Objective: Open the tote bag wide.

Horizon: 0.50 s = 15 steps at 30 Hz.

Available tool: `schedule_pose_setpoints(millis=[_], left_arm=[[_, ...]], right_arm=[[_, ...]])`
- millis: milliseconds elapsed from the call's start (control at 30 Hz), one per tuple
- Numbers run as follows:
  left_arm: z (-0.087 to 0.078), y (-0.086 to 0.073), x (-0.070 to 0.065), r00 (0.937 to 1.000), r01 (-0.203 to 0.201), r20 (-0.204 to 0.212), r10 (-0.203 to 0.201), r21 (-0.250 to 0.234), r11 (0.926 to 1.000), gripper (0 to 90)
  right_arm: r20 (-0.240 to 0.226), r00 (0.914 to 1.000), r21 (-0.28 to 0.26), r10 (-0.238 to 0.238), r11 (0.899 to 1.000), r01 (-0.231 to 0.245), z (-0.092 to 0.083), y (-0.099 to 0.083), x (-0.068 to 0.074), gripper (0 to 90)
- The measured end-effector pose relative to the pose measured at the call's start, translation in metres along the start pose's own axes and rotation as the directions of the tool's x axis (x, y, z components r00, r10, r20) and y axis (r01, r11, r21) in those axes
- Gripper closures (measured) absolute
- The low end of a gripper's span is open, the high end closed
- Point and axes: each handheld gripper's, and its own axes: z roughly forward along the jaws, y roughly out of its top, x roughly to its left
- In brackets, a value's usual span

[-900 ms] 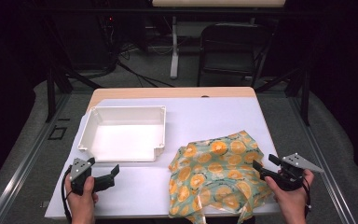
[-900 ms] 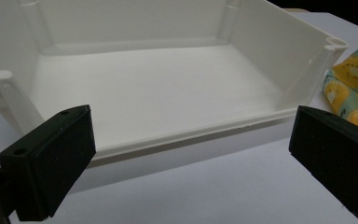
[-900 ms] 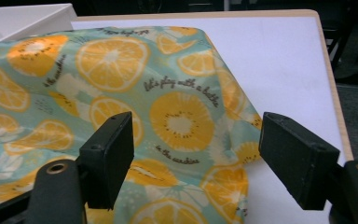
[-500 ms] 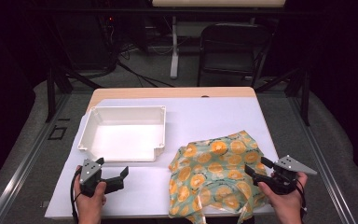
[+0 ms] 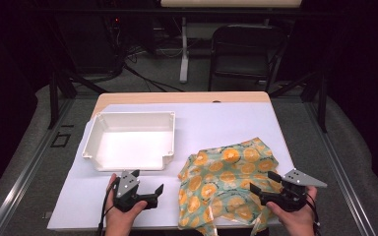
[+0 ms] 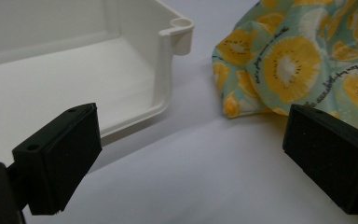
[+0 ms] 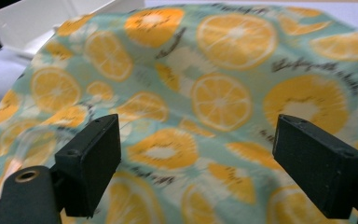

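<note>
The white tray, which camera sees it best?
The high view: it shows the whole white tray, all four walls, beside the orange-print cloth. The left gripper view catches just one corner and part of the floor; the right gripper view has only a bit of rim behind the cloth.

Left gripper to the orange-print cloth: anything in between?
Nothing. In the high view, only bare white table cover separates the open left gripper from the cloth. The left gripper view agrees.

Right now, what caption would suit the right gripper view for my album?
Open right gripper poised over orange-slice patterned cloth, white tray beyond.
</note>
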Motion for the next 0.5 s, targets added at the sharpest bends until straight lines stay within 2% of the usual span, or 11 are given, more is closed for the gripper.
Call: schedule_pose_setpoints(millis=[33,100,167,200,267,300,367,467,500], left_arm=[[0.003,0.001,-0.003,1.0000,-0.005,0.003,0.005,0.000,1.0000,5.7],[0.008,0.003,-0.008,0.9999,-0.009,0.015,0.009,0.004,1.0000,7.3],[0.010,0.004,-0.012,0.9997,-0.009,0.024,0.009,0.008,0.9999,8.1],[0.010,0.004,-0.013,0.9996,-0.011,0.027,0.011,0.003,0.9999,9.1],[0.011,0.006,-0.015,0.9994,-0.008,0.034,0.008,-0.002,1.0000,11.4],[0.012,0.006,-0.016,0.9992,-0.005,0.040,0.005,-0.007,1.0000,12.3],[0.012,0.008,-0.018,0.9981,-0.002,0.062,0.003,-0.012,0.9999,15.8],[0.013,0.009,-0.021,0.9971,-0.010,0.075,0.011,-0.017,0.9998,15.6],[0.013,0.010,-0.022,0.9968,-0.012,0.079,0.013,-0.018,0.9998,15.7]], right_arm=[[-0.014,0.9999,0.007,-0.008,1.000,0.009,0.001,-0.001,0.003,14.8],[-0.062,0.9965,0.023,-0.056,0.998,0.058,0.006,-0.001,0.010,14.7],[-0.106,0.9869,0.040,-0.122,0.991,0.126,0.014,-0.004,0.018,14.2],[-0.115,0.9839,0.062,-0.136,0.988,0.144,0.018,-0.005,0.021,14.2],[-0.103,0.9824,0.096,-0.155,0.982,0.165,0.026,-0.009,0.026,15.7],[-0.099,0.9818,0.106,-0.162,0.979,0.172,0.029,-0.009,0.027,20.2],[-0.050,0.9828,0.097,-0.178,0.979,0.182,0.031,-0.011,0.029,41.2],[-0.073,0.9846,0.103,-0.159,0.981,0.166,0.034,-0.011,0.026,64.7],[-0.072,0.9867,0.110,-0.146,0.982,0.153,0.034,-0.011,0.024,69.7]])
